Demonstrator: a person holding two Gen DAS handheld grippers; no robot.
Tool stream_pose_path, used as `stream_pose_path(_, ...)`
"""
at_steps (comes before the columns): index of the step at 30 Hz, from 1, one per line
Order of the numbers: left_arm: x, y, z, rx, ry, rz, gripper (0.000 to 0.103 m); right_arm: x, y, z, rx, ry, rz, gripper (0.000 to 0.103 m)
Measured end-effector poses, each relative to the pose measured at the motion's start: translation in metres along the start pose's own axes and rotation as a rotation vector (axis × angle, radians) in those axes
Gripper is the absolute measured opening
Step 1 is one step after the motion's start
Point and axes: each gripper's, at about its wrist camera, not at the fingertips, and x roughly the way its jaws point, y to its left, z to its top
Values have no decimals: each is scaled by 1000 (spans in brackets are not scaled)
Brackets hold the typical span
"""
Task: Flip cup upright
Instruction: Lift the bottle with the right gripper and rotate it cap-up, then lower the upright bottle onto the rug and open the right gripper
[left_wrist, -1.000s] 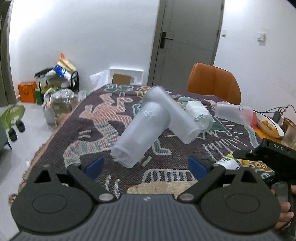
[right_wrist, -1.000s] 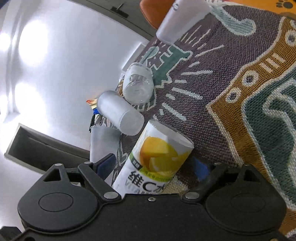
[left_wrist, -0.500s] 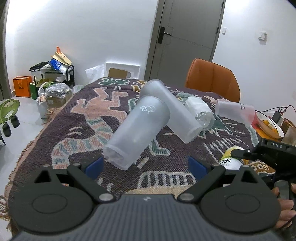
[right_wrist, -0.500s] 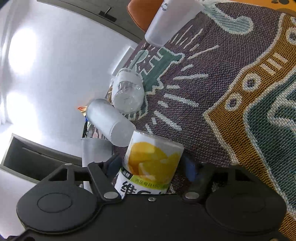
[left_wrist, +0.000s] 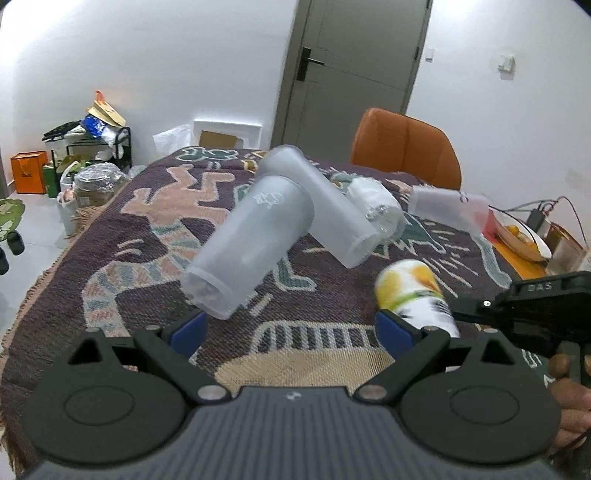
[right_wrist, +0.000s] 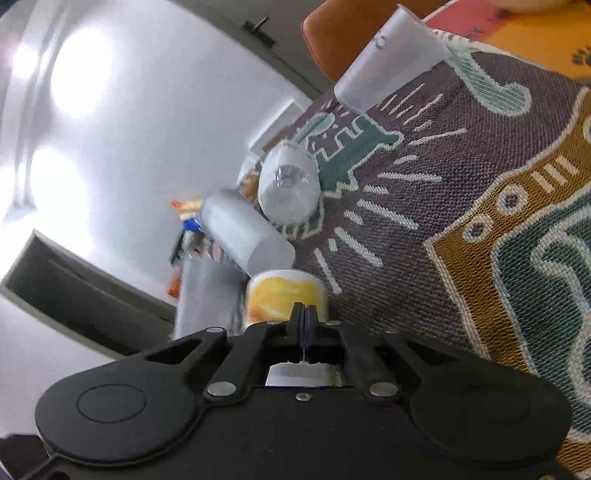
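A: Could any lettering be read?
B: Only "DAS", in pale capitals on the right gripper (left_wrist: 436, 325) body. The lemon-print cup (left_wrist: 413, 295) probably carried lettering, but blur left it illegible.

The left wrist camera is looking level across the woven table cover (left_wrist: 122, 243) toward the door (left_wrist: 354, 74). The right wrist camera is sitting close and rolled sideways over it. Both are catching the yellow cup (left_wrist: 413, 295) (right_wrist: 284, 299) and frosted cups (left_wrist: 251, 240) (right_wrist: 247, 236).
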Motion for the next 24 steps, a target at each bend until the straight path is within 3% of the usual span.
stream_pose_path(2,-1,-1,-1,9,-3,2,96,4,8,4,-47,9,-38,19)
stream_pose_path(5,-3,5,-1,-2,-12,2,96,5,24,12,-120,6,-46,63)
stream_pose_path(6,-3,8,0,-12,-13,3,96,7,31,14,-142,9,-49,68)
stream_pose_path(11,2,19,2,-38,-11,12,96,41,61,24,-238,120,-81,73)
stream_pose_path(15,4,31,2,-61,-4,19,96,71,68,24,-238,236,-117,73)
stream_pose_path(20,8,44,3,-90,2,24,96,89,66,22,-231,293,-164,74)
stream_pose_path(22,10,46,3,-94,7,24,96,89,68,22,-244,296,-173,62)
stream_pose_path(24,12,47,3,-100,12,21,96,86,66,22,-228,288,-158,59)
